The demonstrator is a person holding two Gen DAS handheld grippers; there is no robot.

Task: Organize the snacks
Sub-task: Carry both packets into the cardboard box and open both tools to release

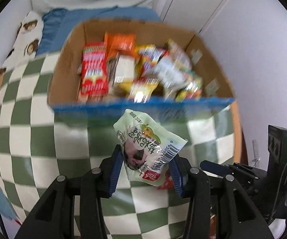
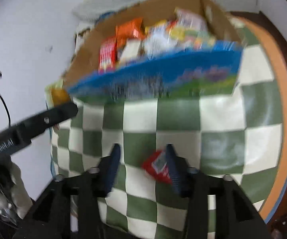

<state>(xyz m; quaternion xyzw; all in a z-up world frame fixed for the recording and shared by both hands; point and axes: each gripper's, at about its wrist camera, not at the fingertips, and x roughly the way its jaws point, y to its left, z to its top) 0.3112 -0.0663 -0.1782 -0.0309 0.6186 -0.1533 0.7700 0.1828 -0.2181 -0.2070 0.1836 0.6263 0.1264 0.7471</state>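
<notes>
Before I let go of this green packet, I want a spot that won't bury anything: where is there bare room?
Free: the checked cloth between the box front and the red packet, and its right side. Crowded: the box, heaped with snacks. The left gripper holds the green packet.

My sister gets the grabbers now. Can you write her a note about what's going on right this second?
Left gripper: shut on the pale green snack packet, held above the checkered cloth, just short of the cardboard box.
Right gripper: open, holding nothing, low over the cloth beside a red packet.
Done: the box already holds many snacks.
Left: put the green packet in the box, then probably pick up the red one and add it too.
</notes>
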